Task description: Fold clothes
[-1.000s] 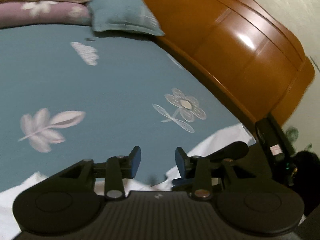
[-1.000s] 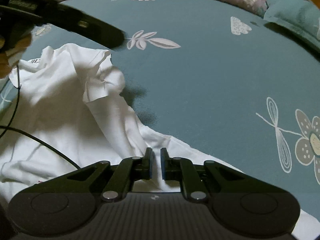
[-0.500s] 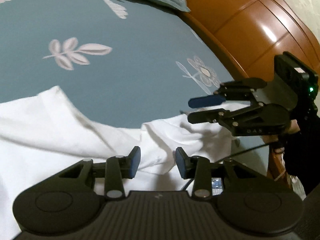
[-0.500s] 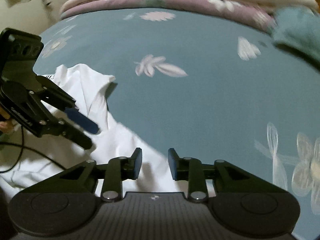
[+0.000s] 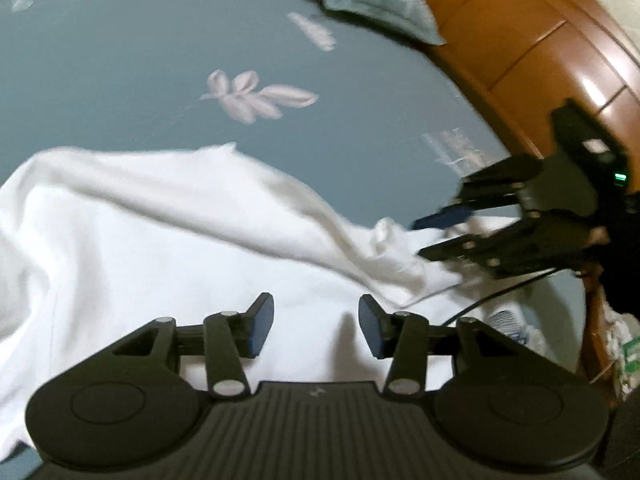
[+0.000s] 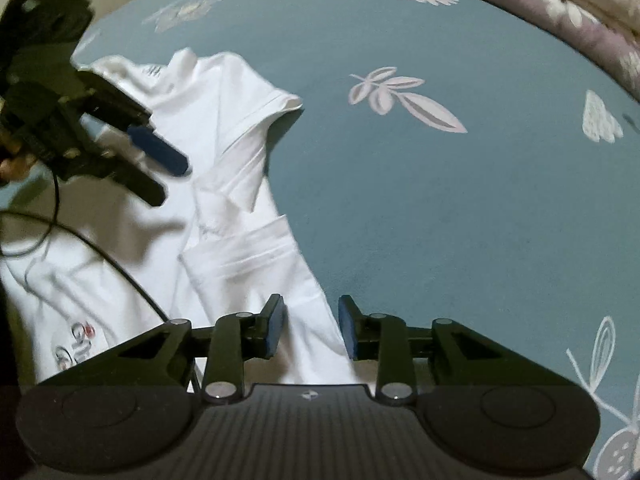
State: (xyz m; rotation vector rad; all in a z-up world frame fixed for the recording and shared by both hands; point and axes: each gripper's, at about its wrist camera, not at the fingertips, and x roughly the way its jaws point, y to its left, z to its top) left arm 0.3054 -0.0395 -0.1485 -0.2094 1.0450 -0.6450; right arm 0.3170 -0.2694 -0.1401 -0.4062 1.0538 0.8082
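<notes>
The shirt lies on the bedsheet, pillow behind, headboard right.

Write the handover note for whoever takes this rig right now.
Left claw: open, empty, over the shirt.
Right claw: open, empty, at the shirt's near edge.
Shirt: white, lying rumpled on the teal bedsheet, one sleeve sticking out, print side partly showing.
Done: no neat fold visible yet.
Left: grip the edges, smooth it flat, fold the sleeves in, then fold the body.
</notes>
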